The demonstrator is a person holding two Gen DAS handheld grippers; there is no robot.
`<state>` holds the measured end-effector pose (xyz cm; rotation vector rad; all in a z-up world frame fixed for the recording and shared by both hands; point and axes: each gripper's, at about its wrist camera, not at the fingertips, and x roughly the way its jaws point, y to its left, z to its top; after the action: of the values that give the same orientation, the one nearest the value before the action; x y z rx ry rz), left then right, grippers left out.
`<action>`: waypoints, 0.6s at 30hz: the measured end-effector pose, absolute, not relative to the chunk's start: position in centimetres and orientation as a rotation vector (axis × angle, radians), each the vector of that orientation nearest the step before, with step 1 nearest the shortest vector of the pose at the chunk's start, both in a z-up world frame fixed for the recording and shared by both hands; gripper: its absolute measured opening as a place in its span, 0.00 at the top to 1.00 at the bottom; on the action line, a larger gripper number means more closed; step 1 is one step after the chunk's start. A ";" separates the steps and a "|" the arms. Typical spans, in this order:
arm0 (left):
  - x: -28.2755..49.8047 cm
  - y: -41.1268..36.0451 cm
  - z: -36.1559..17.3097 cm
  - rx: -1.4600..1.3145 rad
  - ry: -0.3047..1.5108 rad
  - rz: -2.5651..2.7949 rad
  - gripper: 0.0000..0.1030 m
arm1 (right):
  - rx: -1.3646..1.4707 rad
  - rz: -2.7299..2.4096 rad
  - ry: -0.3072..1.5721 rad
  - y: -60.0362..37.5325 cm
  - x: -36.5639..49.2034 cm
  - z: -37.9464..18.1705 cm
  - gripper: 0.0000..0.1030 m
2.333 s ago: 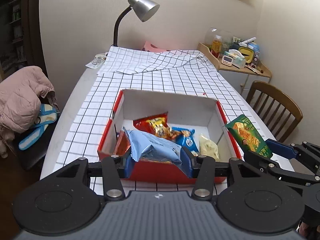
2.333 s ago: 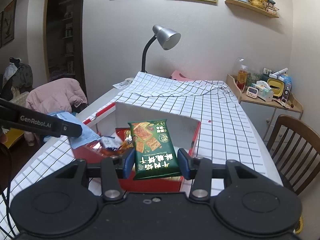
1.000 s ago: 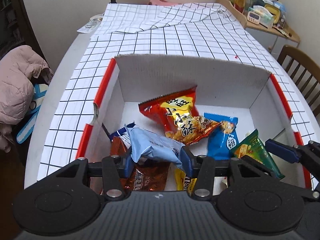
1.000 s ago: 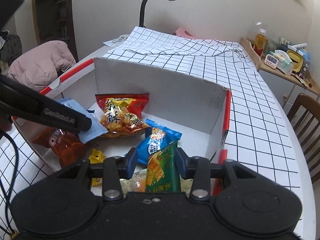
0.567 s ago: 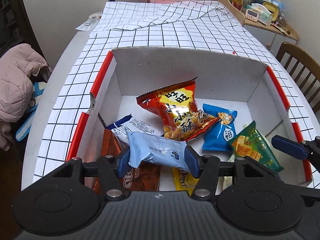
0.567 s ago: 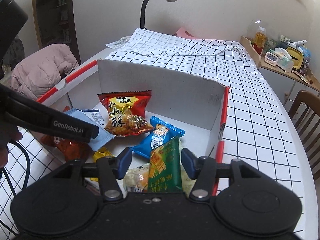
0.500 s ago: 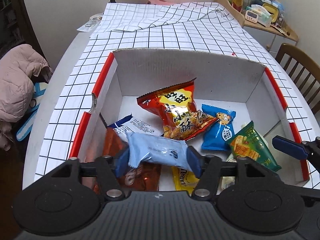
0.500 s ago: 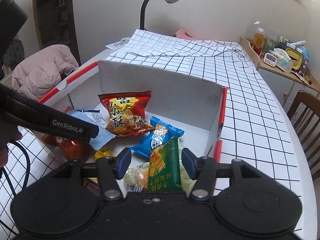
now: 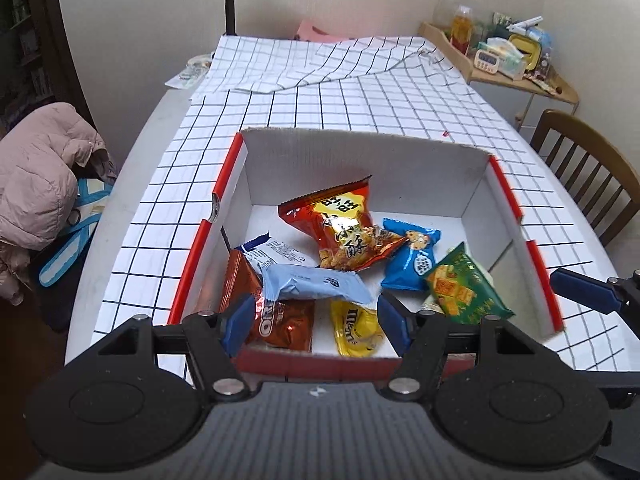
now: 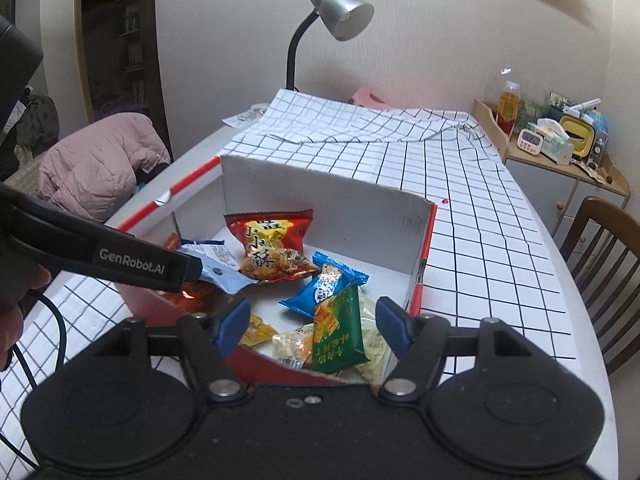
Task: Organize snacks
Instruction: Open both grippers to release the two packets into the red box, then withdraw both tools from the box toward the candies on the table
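A white cardboard box [image 9: 360,168] with red rims stands on the checked tablecloth and holds several snack packets. My left gripper [image 9: 316,320] hangs open above the box's near edge. The light blue packet [image 9: 316,284] lies loose just beyond its pads, on top of an Oreo packet [image 9: 276,316] and a yellow M&M's bag [image 9: 354,330]. The jaws of my right gripper [image 10: 314,326] are opening. The green cracker packet [image 10: 340,332] leans between the pads without touching them, resting on a pale packet [image 10: 292,344]. A red-orange bag [image 9: 340,228] and a blue cookie packet [image 9: 412,260] lie mid-box.
A wooden chair [image 9: 588,172] stands at the table's right. A pink jacket [image 9: 36,176] lies on a seat to the left. A desk lamp [image 10: 340,12] and rumpled cloth [image 9: 320,64] sit at the far end, a cluttered side shelf [image 9: 504,60] far right.
Both grippers opened and let go of their packets inside the box, then drew back and upward. The light blue packet and the green packet now rest among the other snacks.
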<state>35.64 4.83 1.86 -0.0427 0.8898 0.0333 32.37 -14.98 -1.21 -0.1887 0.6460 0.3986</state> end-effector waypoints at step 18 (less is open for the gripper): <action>26.8 4.3 5.9 -0.053 0.774 -0.047 0.26 | -0.170 0.485 0.553 -16.8 24.8 2.5 0.06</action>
<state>26.78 4.31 5.87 -0.0531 0.7739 -0.0468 24.83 -16.77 2.46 -0.1703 0.5527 0.4854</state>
